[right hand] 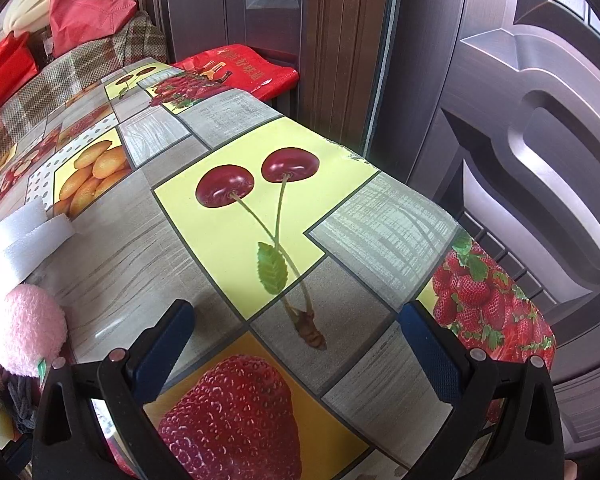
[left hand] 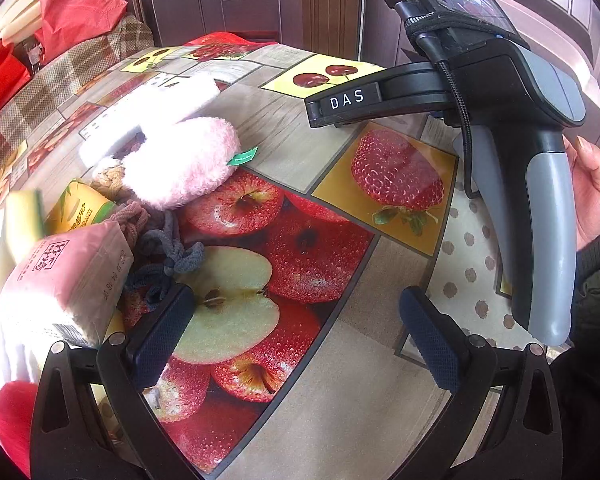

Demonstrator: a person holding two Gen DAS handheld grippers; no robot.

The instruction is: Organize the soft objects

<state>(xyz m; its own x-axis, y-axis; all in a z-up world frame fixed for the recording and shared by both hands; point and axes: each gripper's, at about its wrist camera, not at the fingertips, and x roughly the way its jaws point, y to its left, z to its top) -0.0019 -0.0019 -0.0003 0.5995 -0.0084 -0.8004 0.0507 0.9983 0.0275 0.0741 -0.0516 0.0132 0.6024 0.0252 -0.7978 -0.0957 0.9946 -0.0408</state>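
Over tablecloth (left hand: 340, 208), both grippers (left hand: 300, 336) gape.

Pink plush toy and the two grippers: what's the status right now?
Left gripper open, empty. Right gripper open, empty. Pink plush toy untouched in the pile beside white foam. Nothing in the way.

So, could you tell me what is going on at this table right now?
A person holds a gripper in each hand over a fruit-print table. The left gripper and right gripper are both open and empty. The soft things, a pink plush, white foam and a pink tissue pack, lie piled, ungrasped.
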